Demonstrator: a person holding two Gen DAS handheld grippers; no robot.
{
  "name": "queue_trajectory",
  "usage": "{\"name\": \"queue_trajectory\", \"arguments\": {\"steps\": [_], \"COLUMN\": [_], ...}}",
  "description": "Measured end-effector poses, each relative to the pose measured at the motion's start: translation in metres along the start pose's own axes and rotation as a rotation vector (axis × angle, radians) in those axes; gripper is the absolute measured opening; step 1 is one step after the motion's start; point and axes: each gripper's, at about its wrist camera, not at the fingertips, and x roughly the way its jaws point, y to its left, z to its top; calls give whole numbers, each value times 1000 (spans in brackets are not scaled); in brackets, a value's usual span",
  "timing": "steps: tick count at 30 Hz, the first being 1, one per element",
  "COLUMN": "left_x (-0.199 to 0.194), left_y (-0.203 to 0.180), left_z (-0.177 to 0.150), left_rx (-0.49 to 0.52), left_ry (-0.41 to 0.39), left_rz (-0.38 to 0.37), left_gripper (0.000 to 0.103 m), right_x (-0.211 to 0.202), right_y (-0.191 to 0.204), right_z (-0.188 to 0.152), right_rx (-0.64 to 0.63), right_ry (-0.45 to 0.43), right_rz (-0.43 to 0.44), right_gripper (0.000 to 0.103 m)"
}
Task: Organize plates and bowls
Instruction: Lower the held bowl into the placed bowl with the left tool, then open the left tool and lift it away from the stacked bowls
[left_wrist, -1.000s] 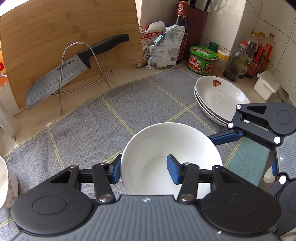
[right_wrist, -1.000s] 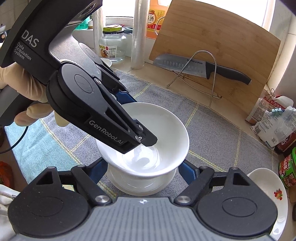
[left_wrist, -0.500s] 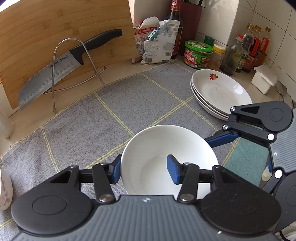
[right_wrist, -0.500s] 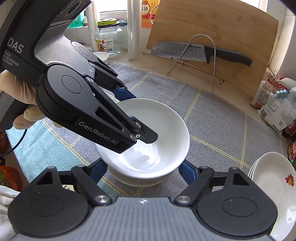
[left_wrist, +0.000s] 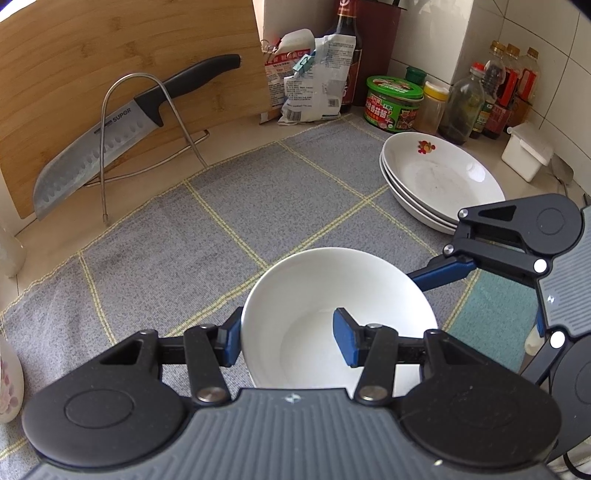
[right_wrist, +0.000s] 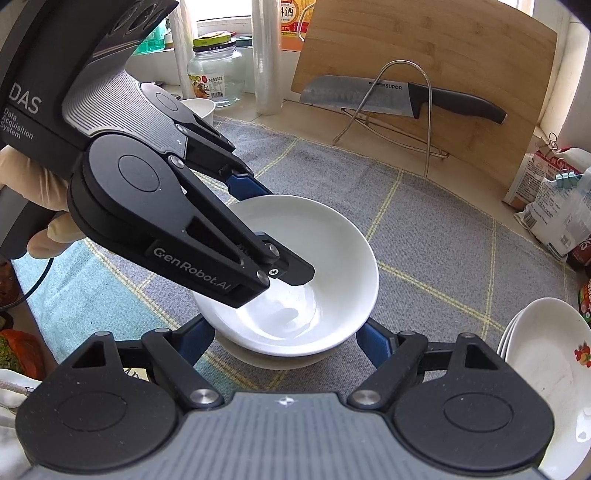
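Left claw (left_wrist: 288, 341) clamps top bowl (left_wrist: 332, 295) rim | right claw (right_wrist: 284, 341) grips lower bowl (right_wrist: 273, 360)

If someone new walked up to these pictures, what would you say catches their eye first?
First, the white bowl in the middle of the grey checked cloth, with the left gripper clamped over its rim and the right gripper straddling a second bowl beneath it. Then the big knife propped against the wooden board behind, and the stacked plates to the right.

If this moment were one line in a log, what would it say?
left hand-held gripper: shut on top bowl rim | right hand-held gripper: straddling lower bowl | plates: stacked on cloth
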Motion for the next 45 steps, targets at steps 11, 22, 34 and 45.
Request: {"name": "queue_trajectory", "arguments": {"steps": [11,22,34,45], "left_x": [2,2,-12,-49], "left_y": [-1,-1,5,6], "left_z": [0,0,-5,-24], "left_rx": [17,11,-7,-43], "left_ry": [8,7,-37,-168], "left_rz": [6,4,10,158], "left_gripper": [49,49,60,75], "right_x": [1,3,-10,-14], "right_y": [-1,-3,-7,-16], "right_z": [1,0,5,5], "right_rx": [5,14,38,91], "right_ry": [5,5,-69,-93], "right_rz": [2,13,31,-13], "right_gripper": [87,87,103,103]}}
